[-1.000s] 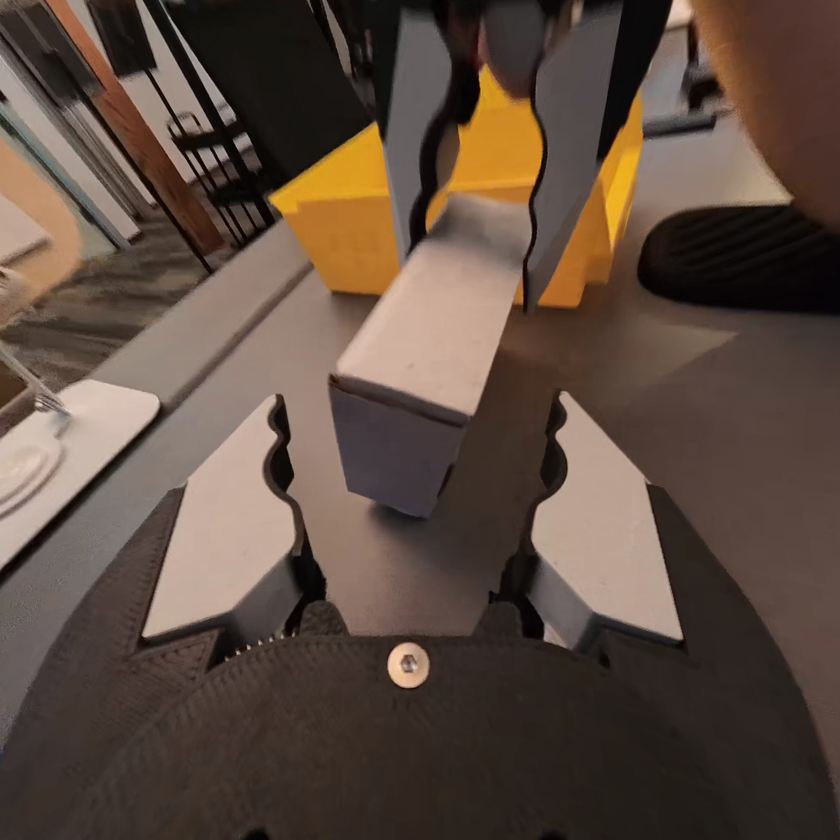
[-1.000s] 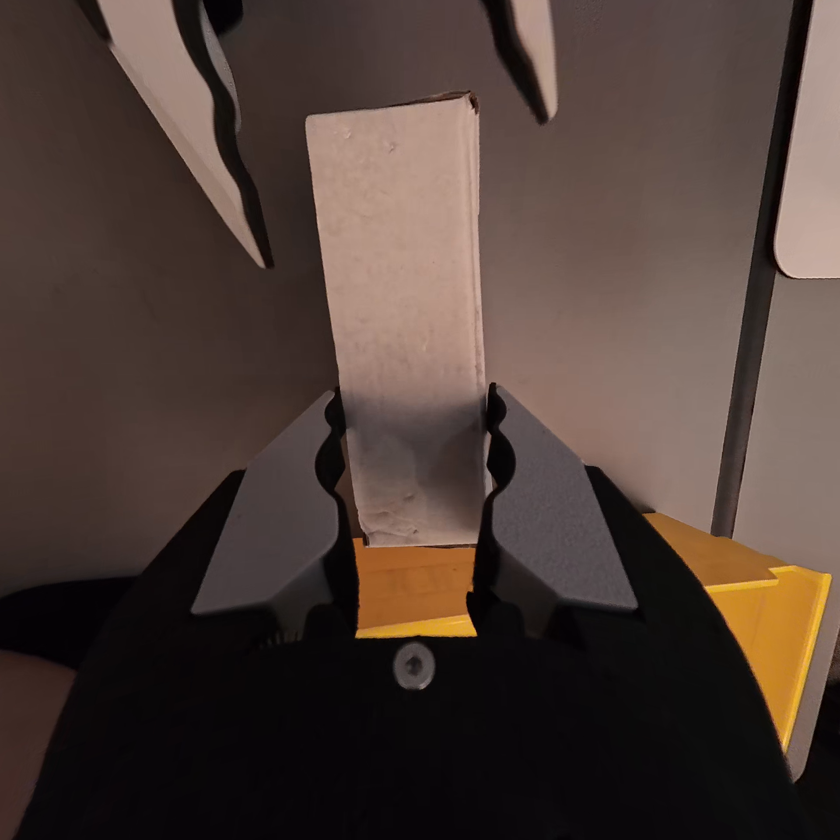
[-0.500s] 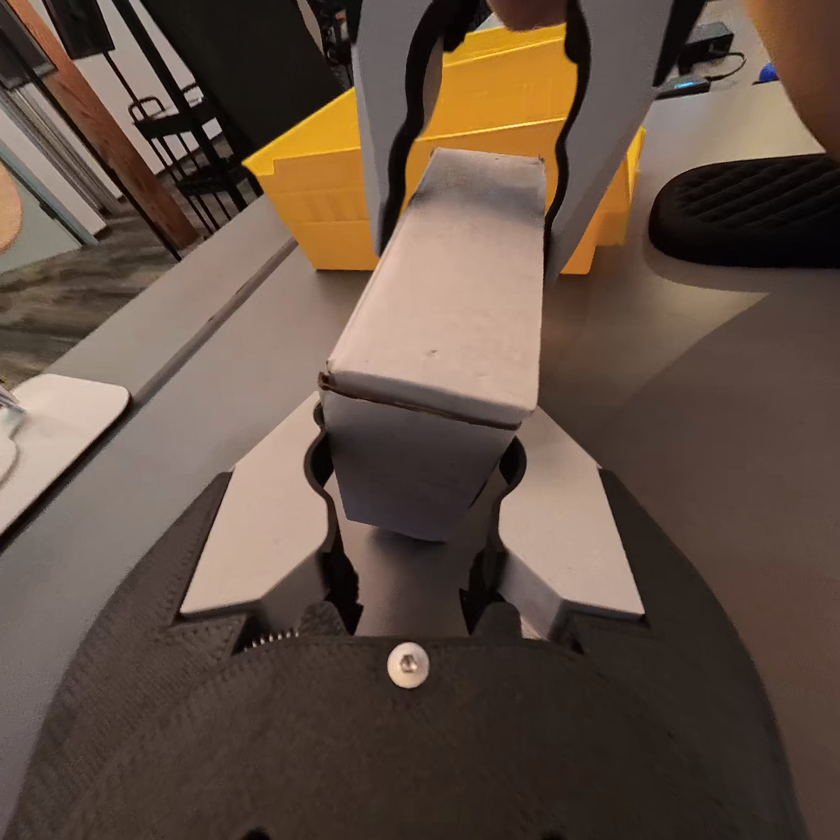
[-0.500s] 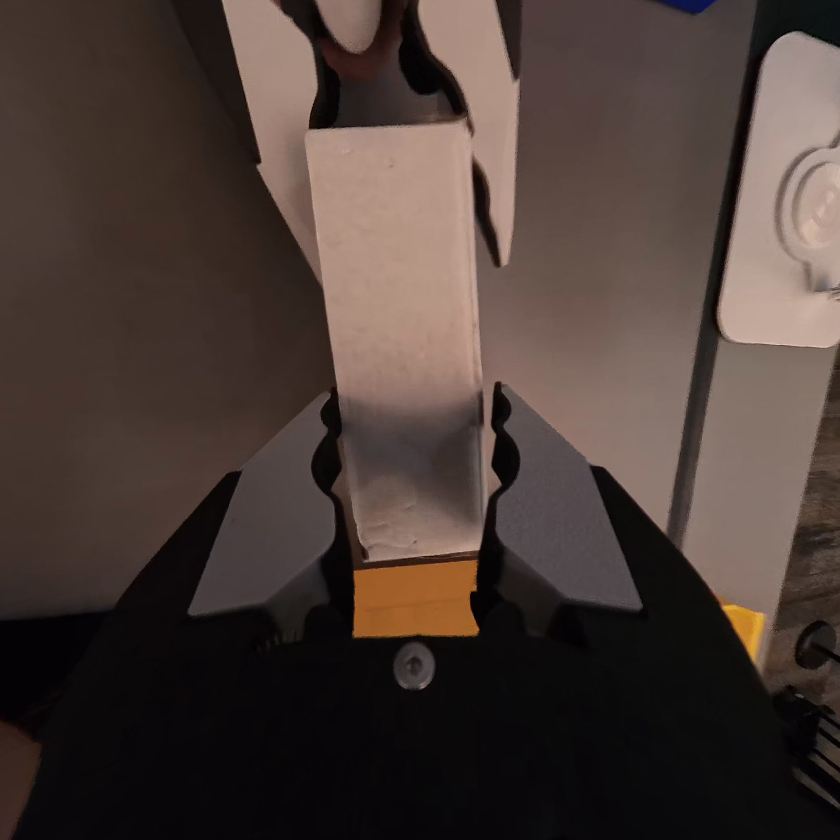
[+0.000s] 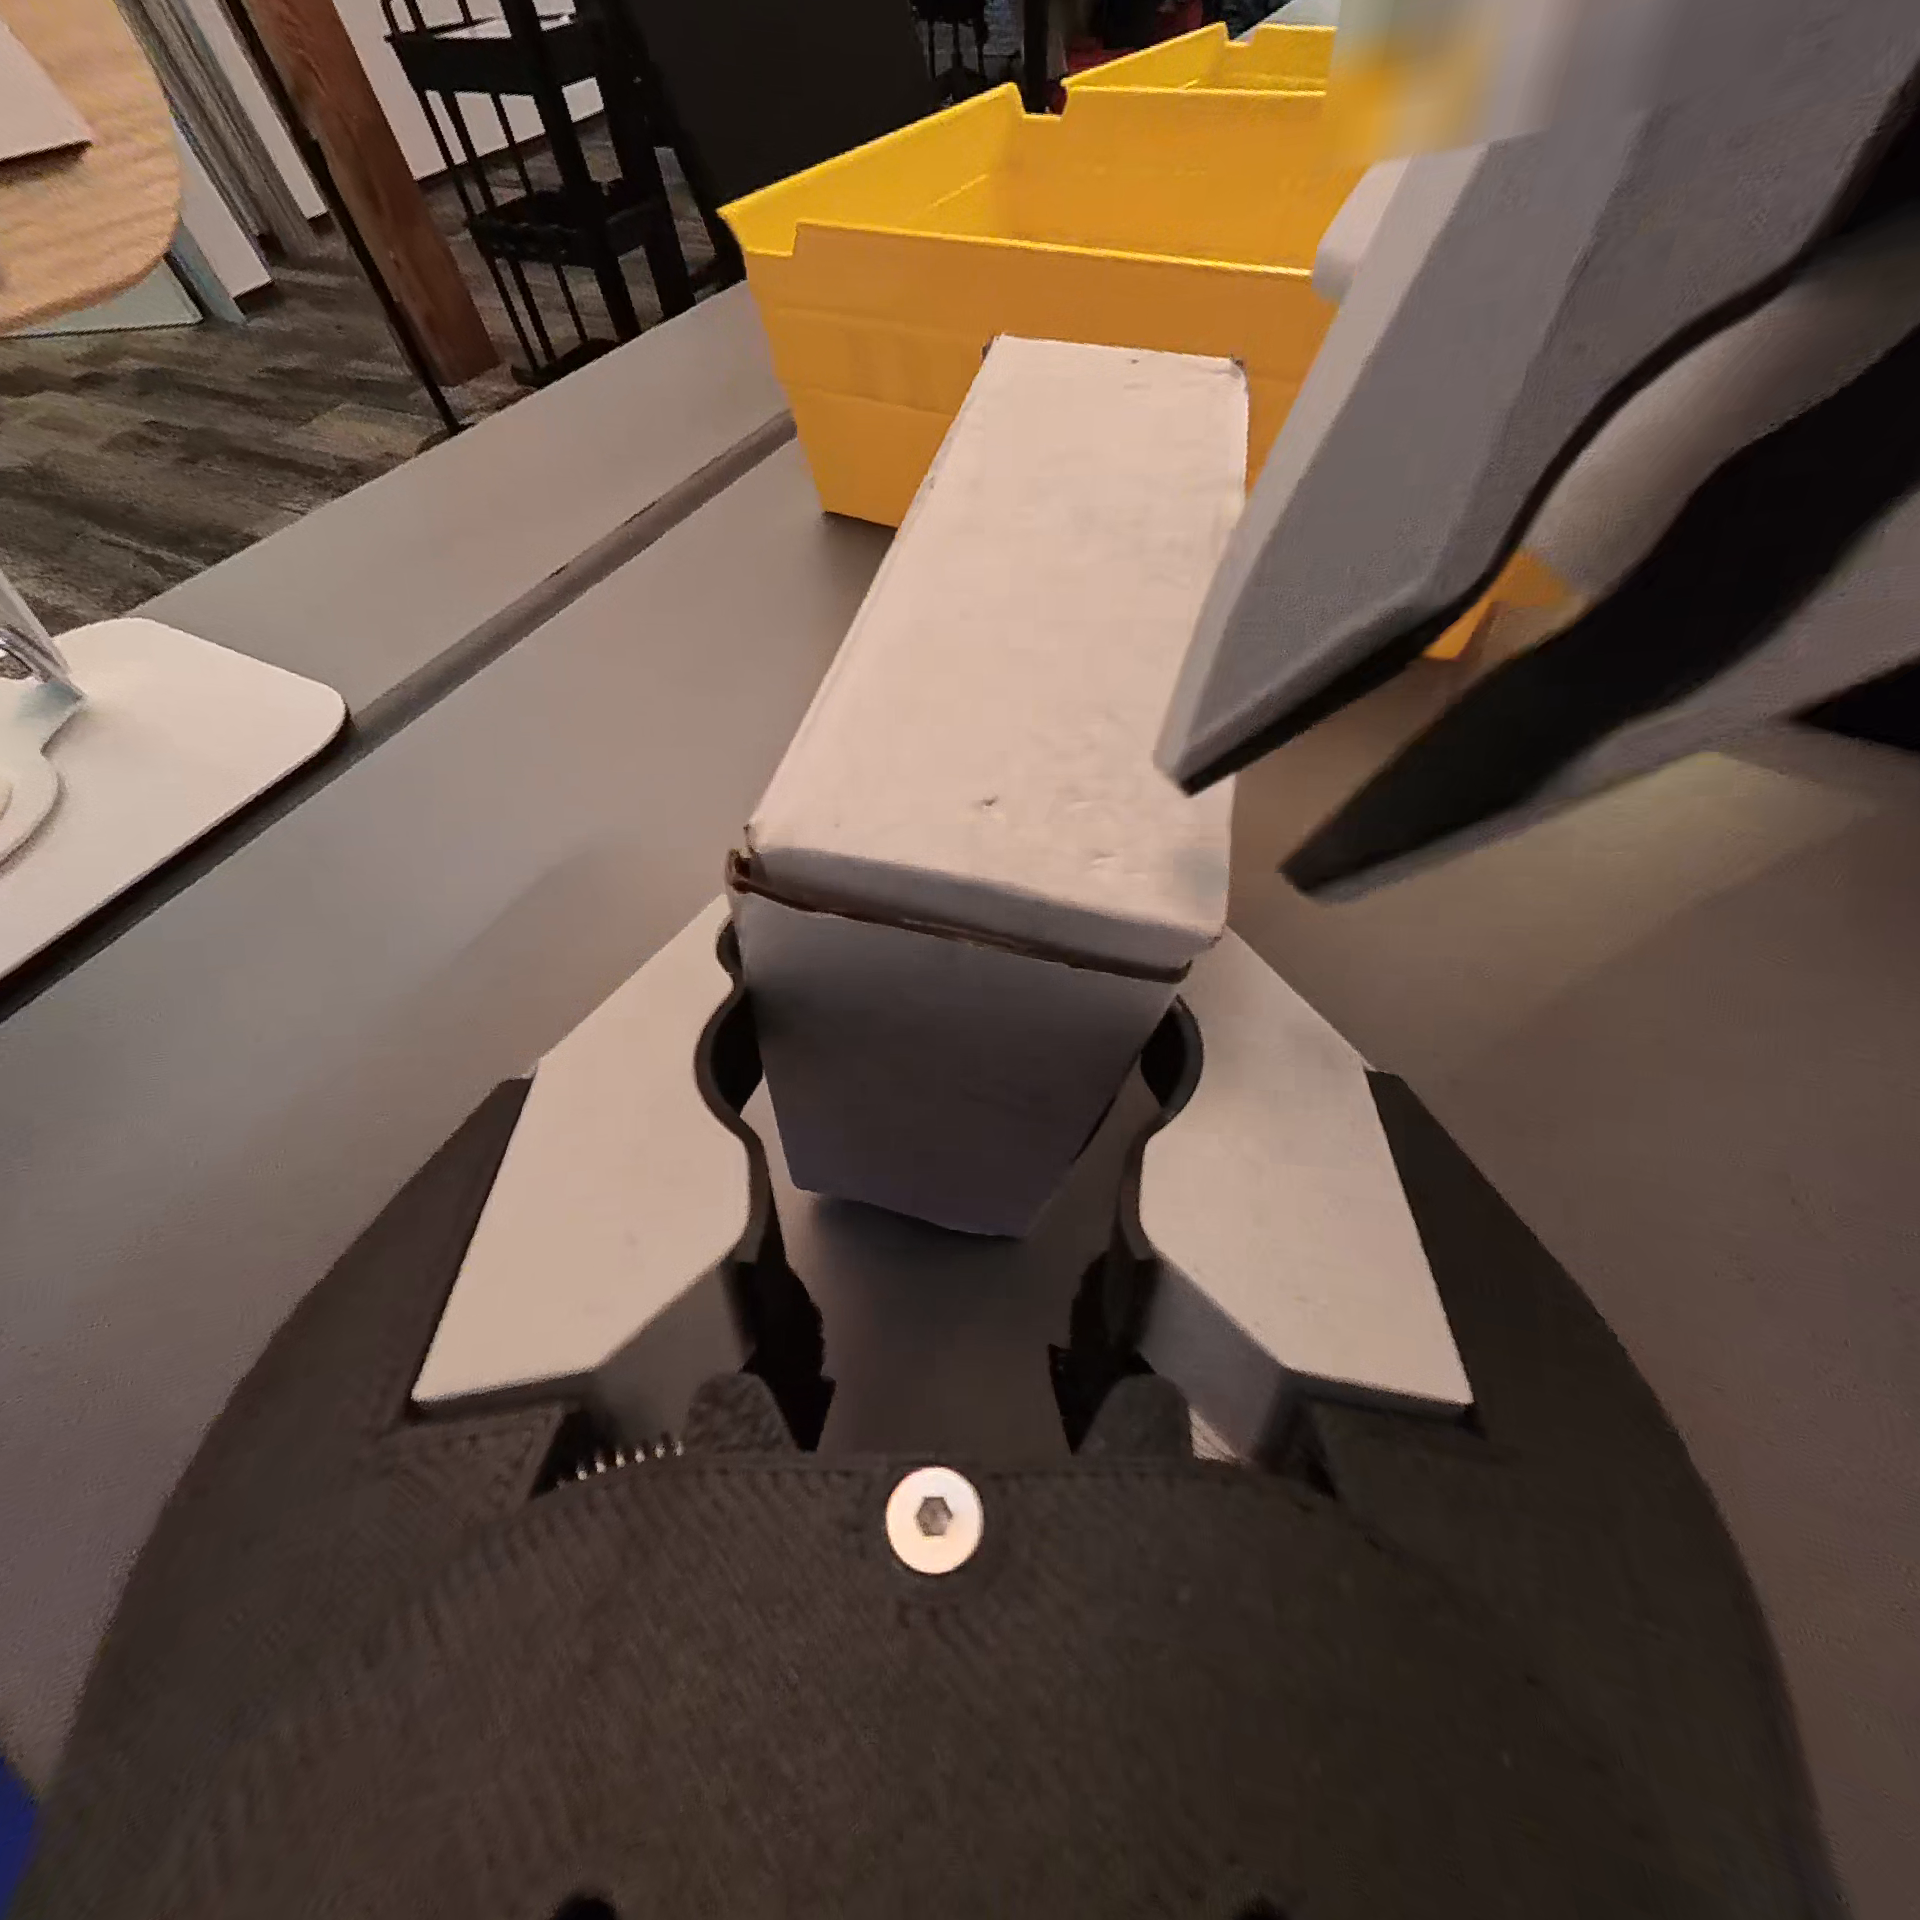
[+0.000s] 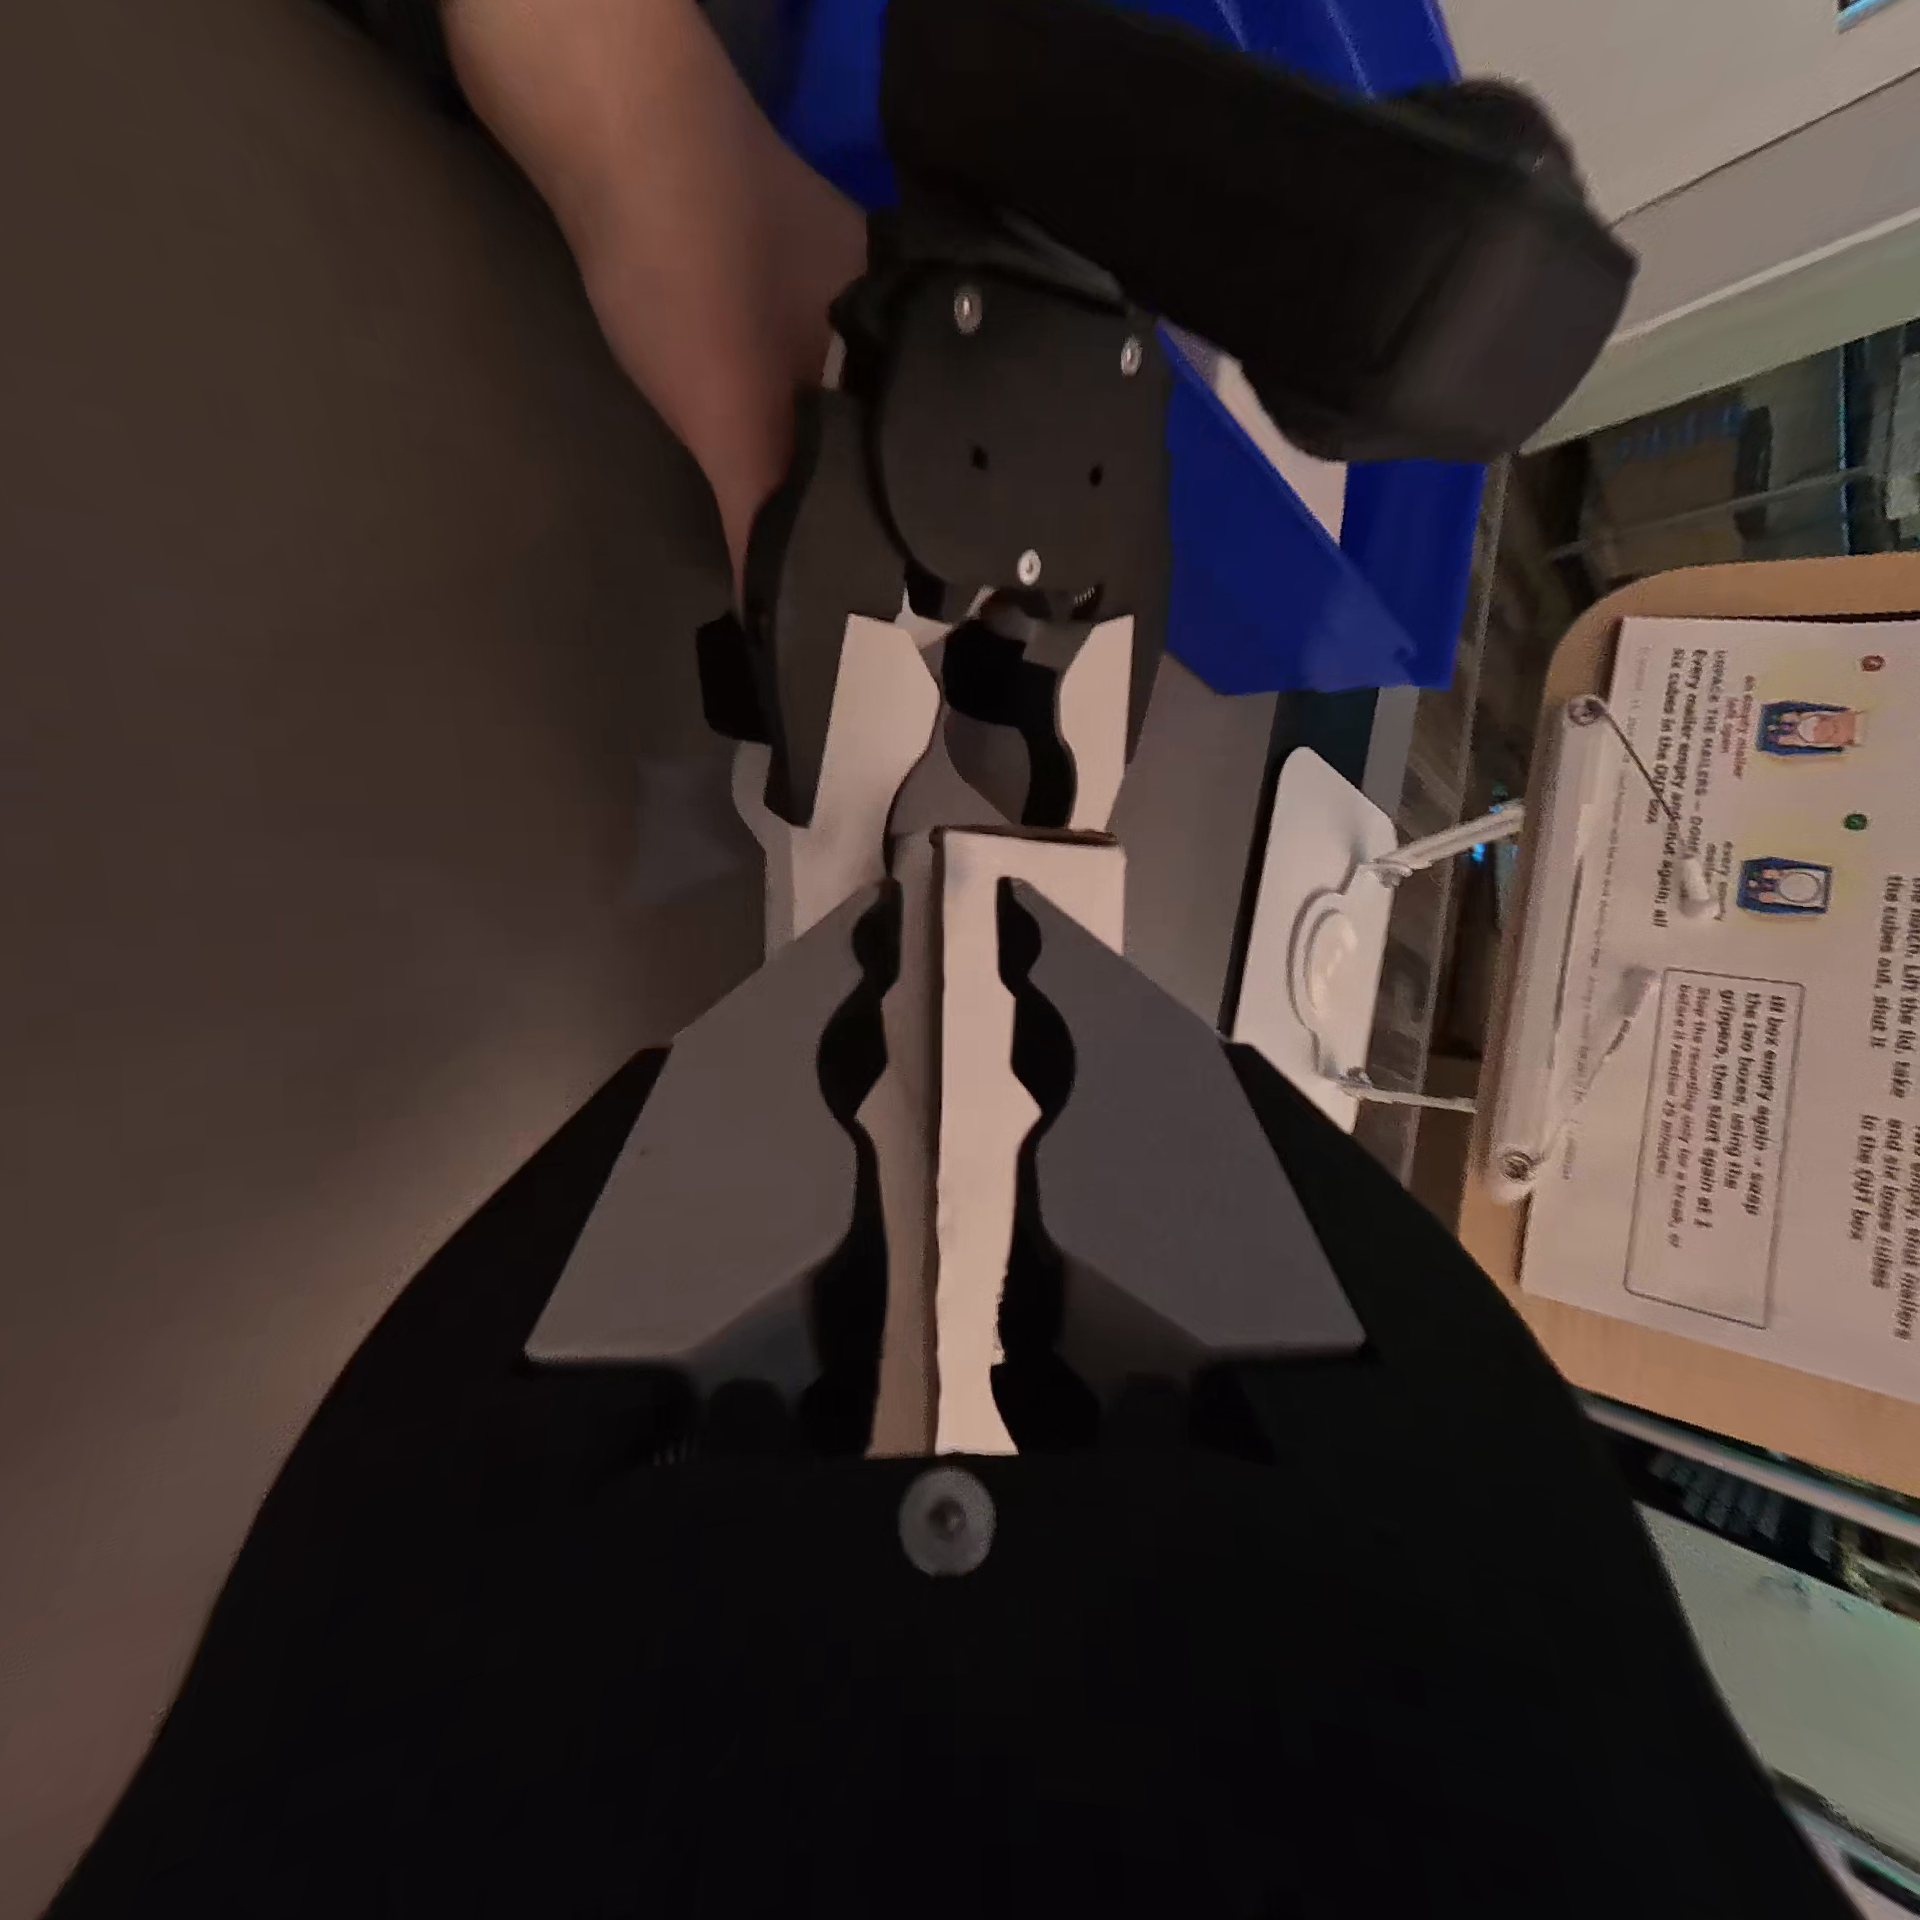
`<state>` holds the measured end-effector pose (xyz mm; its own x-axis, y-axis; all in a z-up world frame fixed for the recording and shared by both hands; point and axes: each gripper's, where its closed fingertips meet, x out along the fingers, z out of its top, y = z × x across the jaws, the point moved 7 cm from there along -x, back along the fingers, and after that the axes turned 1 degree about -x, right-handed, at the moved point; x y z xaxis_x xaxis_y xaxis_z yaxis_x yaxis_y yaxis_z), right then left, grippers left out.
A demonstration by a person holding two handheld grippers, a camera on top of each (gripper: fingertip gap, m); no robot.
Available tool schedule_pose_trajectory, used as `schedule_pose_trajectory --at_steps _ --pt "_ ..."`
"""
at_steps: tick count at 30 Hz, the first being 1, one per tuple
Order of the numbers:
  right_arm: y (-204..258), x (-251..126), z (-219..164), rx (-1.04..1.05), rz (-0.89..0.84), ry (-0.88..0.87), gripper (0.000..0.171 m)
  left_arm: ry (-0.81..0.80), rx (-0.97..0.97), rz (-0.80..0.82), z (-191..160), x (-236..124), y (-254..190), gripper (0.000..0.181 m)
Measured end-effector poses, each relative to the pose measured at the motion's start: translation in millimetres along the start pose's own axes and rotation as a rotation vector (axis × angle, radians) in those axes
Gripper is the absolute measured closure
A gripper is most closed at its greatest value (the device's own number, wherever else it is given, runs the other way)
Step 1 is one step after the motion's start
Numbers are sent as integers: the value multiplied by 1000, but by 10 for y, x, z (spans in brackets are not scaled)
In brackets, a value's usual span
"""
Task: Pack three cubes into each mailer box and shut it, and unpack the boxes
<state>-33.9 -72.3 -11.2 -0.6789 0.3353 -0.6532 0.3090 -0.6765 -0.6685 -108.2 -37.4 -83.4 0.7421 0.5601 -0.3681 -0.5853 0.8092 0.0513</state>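
A grey worktop (image 5: 1558, 1143) carries a yellow bin (image 5: 935, 260). Before it, the white box (image 5: 1018, 665), light, stiff cardboard, lies pinched at its near end by the left gripper (image 5: 951, 1081); hold the sides. The right gripper (image 6: 940, 1039), jaws narrowly apart, hovers above it.

Grey table (image 5: 395, 997), a few things sitting on it.

The matte top runs wide, with a seam (image 5: 582, 566) splitting off a lighter strip along its far-left edge. A yellow bin (image 5: 997, 312) sits at the back, a second yellow bin just behind it. A white rounded pad (image 5: 177, 748) lies over at the left edge. The white mailer box (image 5: 1029, 665) lies lengthwise in the middle; whether its bottom touches the top, I can't tell.
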Motion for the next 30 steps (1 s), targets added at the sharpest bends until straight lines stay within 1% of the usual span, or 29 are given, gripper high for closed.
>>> schedule_pose_trajectory --at_steps 1,2,7,9,13,20,24,30 --pt "-2 21 -19 -15 -17 18 160 1 1 1 -1 -1 -1 108" --pt "-4 30 -26 -24 -26 22 162 2 4 2 0 -2 -1 108" --pt "-24 46 -25 -32 -54 28 163 6 -33 -4 -6 -2 31 108" --pt "-10 62 -25 -69 -71 37 168 10 -54 -8 -10 -1 45 108" --pt "-23 80 -22 -92 -104 46 169 16 -98 -21 -20 -2 69 108" --pt "-24 115 -45 -130 -140 37 168 23 -118 -16 -30 -5 93 109" --pt "-26 109 -25 -160 -159 68 169 23 -111 -5 -30 -4 90 109" --pt "-57 65 -21 -152 -165 89 170 13 -76 14 2 -2 87 110"
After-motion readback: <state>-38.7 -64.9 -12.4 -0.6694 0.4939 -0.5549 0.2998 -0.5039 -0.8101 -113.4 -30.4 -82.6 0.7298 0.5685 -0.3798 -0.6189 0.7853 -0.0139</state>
